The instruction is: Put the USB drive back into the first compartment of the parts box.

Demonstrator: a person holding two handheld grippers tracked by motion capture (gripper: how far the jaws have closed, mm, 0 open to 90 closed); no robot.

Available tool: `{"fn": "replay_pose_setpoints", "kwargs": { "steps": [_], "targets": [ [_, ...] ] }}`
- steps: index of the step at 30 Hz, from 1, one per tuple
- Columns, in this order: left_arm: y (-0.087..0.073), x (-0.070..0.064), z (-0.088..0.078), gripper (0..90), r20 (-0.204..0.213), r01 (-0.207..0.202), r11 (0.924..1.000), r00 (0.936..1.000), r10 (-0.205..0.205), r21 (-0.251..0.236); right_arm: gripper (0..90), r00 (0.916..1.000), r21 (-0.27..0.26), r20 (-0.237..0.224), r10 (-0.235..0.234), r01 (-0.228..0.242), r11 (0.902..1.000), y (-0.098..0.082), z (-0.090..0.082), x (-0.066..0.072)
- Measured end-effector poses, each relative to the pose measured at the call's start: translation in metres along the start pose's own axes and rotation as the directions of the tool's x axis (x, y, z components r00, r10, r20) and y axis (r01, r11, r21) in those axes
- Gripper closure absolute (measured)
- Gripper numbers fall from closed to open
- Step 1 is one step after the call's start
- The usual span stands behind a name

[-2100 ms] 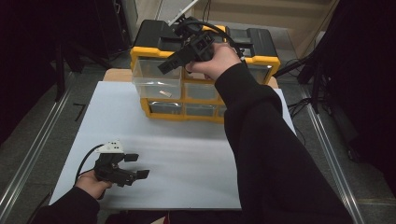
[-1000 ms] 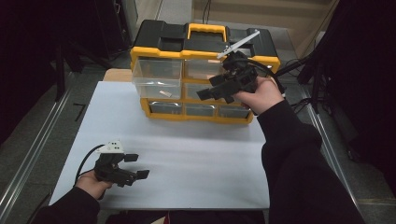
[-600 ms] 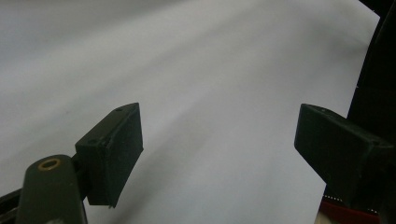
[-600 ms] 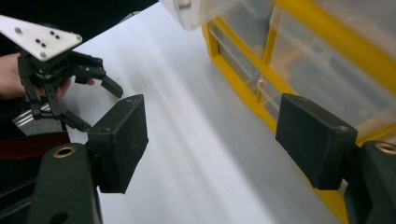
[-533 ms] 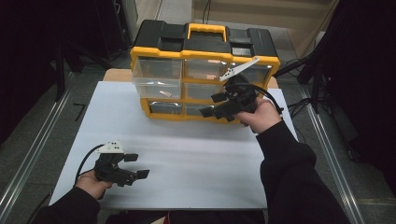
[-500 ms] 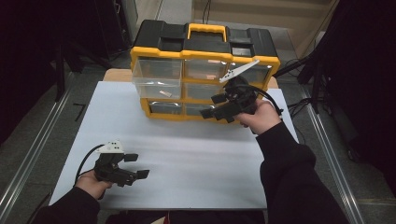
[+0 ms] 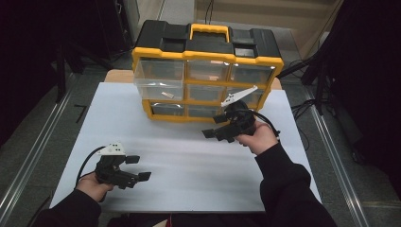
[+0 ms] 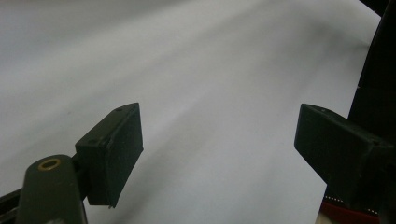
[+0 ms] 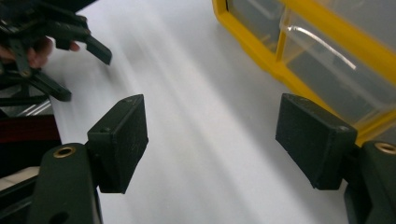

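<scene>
A yellow and black drawer organizer (image 7: 208, 71) stands at the far side of the white table top (image 7: 189, 165). Its top-left clear drawer (image 7: 158, 81) is pulled partway out. My right gripper (image 7: 213, 126) hangs low in front of the organizer's lower right drawers, open, with nothing between its jaws. In the right gripper view the open jaws (image 9: 212, 140) frame bare white surface, and the organizer's (image 9: 299, 51) yellow frame runs along the upper right. My left gripper (image 7: 138, 168) rests near the front left, open and empty; its own view shows the jaws (image 8: 219, 149) apart over the white sheet.
A small pale item (image 7: 166, 95) lies in the pulled-out drawer. Metal rails (image 7: 326, 142) run along both sides of the table. A black cable (image 7: 87, 158) trails from the left gripper. The left gripper (image 9: 81, 72) also appears at the top left of the right gripper view.
The right gripper has come down from the organizer's top, past its right drawers, to just above the table in front of it. The left gripper has stayed put.
</scene>
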State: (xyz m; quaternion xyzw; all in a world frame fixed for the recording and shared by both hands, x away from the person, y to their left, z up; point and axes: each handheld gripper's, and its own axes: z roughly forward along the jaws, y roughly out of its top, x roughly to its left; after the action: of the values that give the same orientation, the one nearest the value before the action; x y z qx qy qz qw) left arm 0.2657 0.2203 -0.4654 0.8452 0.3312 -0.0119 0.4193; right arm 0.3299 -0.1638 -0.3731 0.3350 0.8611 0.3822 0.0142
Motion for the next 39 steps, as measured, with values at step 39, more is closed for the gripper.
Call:
{"fn": "replay_pose_setpoints", "kwargs": {
  "steps": [39],
  "targets": [
    [0.001, -0.003, 0.0, 16.5, -0.001, -0.009, 1.0, 1.0, 0.009, 0.0, 23.3, 0.9957, 0.021, 0.058, 0.072, -0.073, 0.9971, -0.087, 0.023, -0.003]
  ]
}}
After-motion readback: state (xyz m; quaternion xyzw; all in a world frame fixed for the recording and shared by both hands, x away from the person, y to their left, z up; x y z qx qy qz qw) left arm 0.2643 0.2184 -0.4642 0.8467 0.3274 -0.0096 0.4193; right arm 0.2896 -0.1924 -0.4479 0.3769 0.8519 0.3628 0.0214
